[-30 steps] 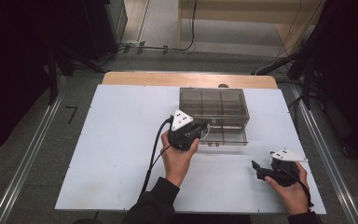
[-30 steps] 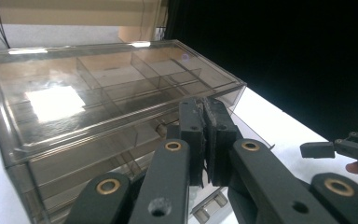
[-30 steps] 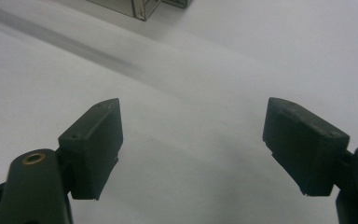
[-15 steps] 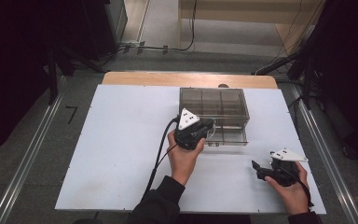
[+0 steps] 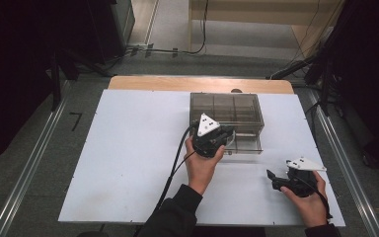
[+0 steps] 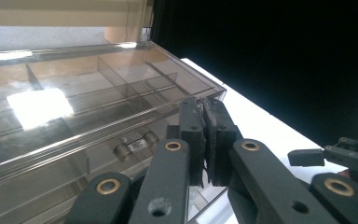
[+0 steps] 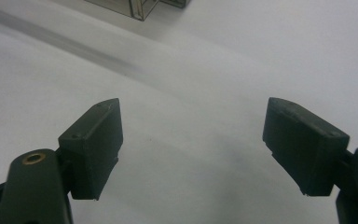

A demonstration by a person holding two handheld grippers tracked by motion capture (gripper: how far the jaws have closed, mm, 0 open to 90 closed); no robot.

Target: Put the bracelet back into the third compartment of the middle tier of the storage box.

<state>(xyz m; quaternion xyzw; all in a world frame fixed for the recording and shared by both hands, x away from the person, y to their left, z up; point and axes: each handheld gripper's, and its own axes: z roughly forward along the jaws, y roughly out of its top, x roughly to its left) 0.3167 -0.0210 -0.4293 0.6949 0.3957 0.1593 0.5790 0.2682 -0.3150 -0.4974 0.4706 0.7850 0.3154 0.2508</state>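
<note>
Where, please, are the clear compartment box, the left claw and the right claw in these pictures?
clear compartment box (image 5: 227,106): high view, on its lid.
left claw (image 6: 204,140): left gripper view, where its closed jaws meet.
right claw (image 7: 193,144): right gripper view, midway between its spread jaws.

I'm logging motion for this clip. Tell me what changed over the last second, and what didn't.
The left hand-held gripper moved forward and to the right along the front of the clear compartment box. Its jaws now sit pressed together at the box's near edge; whether they pinch anything cannot be told. The right hand-held gripper stayed open over the white table near the right corner, and the box kept its place.
</note>
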